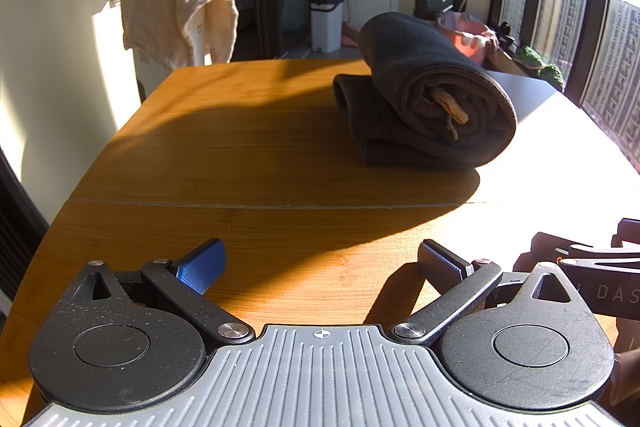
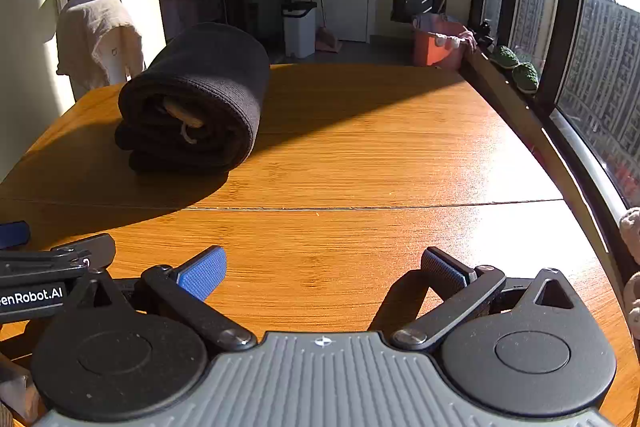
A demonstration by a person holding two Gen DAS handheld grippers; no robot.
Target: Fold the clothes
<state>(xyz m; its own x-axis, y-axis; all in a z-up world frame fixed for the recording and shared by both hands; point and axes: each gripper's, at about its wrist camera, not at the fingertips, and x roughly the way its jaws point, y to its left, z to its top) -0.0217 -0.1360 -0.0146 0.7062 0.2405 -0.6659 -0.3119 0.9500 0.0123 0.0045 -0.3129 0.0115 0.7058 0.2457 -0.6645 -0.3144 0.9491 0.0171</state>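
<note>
A dark grey garment (image 1: 432, 91) lies folded into a thick roll on the wooden table (image 1: 240, 155), with a tan label showing at its near end. It sits far ahead and right of my left gripper (image 1: 320, 263), which is open and holds nothing. In the right wrist view the same roll (image 2: 196, 99) lies ahead and to the left of my right gripper (image 2: 322, 267), also open and bare. Both grippers hover low over the table's near part, side by side. The other gripper's body shows at each view's edge.
A cream cloth (image 1: 176, 11) hangs over a white appliance beyond the table's far left corner. A white bin (image 1: 326, 23) and an orange bucket (image 2: 436, 43) stand on the floor behind. A window ledge (image 2: 516, 95) with green plants runs along the right.
</note>
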